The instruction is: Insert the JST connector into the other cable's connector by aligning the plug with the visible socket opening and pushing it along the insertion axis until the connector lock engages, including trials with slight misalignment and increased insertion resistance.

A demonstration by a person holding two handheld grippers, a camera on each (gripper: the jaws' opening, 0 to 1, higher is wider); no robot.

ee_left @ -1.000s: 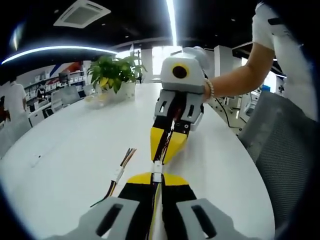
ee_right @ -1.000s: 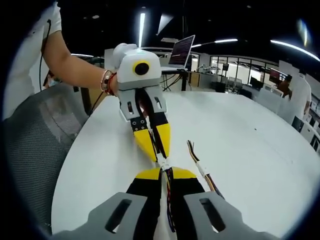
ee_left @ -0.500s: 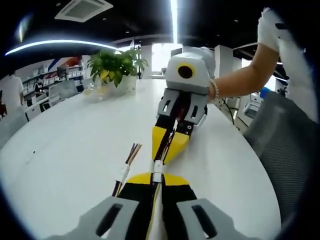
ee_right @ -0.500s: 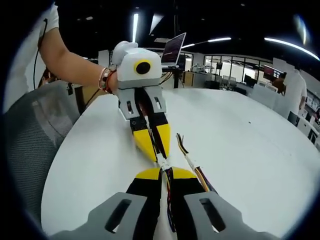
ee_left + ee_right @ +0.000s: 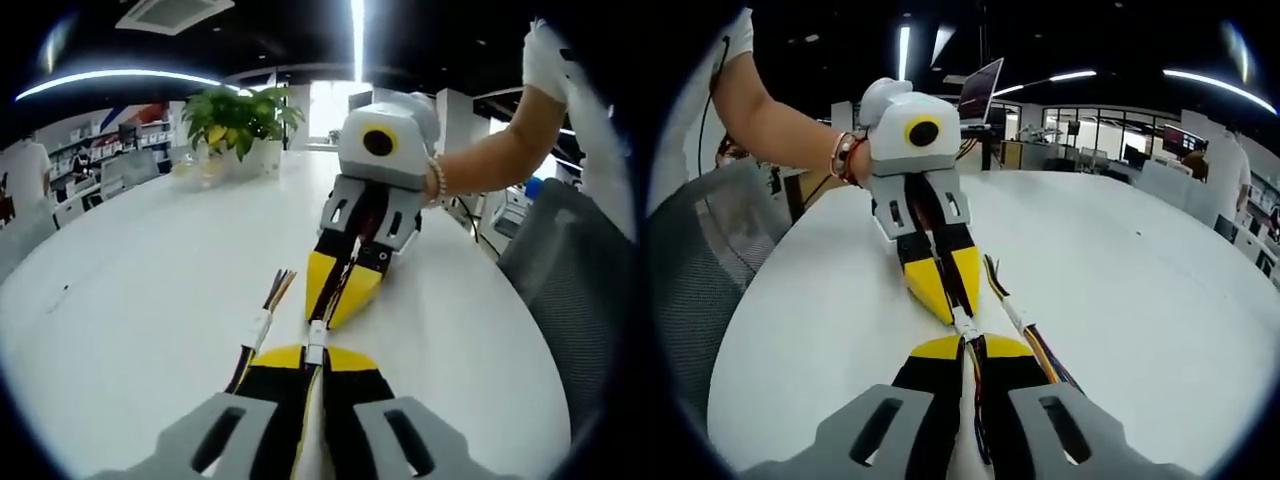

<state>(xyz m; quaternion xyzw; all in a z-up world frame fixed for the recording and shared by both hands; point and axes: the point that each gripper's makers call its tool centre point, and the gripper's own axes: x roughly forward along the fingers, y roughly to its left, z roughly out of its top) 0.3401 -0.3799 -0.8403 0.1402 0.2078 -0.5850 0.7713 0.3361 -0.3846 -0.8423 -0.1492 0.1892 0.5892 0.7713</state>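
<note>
In the left gripper view my left gripper (image 5: 315,352) is shut on a wired cable, with a small white JST connector (image 5: 315,337) sticking out past its yellow tips. My right gripper (image 5: 326,316) comes in from above, shut, its tips meeting that connector. In the right gripper view my right gripper (image 5: 971,343) holds coloured wires between its jaws. The white connector (image 5: 962,325) there sits between it and the opposing left gripper (image 5: 952,311). I cannot tell whether plug and socket are fully seated.
A loose cable (image 5: 262,325) with a white connector lies on the white table (image 5: 140,270), beside the jaws; it is the loose cable (image 5: 1018,315) in the other view. A potted plant (image 5: 240,115), a laptop (image 5: 980,92) and a mesh chair (image 5: 575,290) stand around.
Both cameras have shifted a little. The grippers stay tip to tip on the connector. The loose cable now lies nearer the jaws in both views.
</note>
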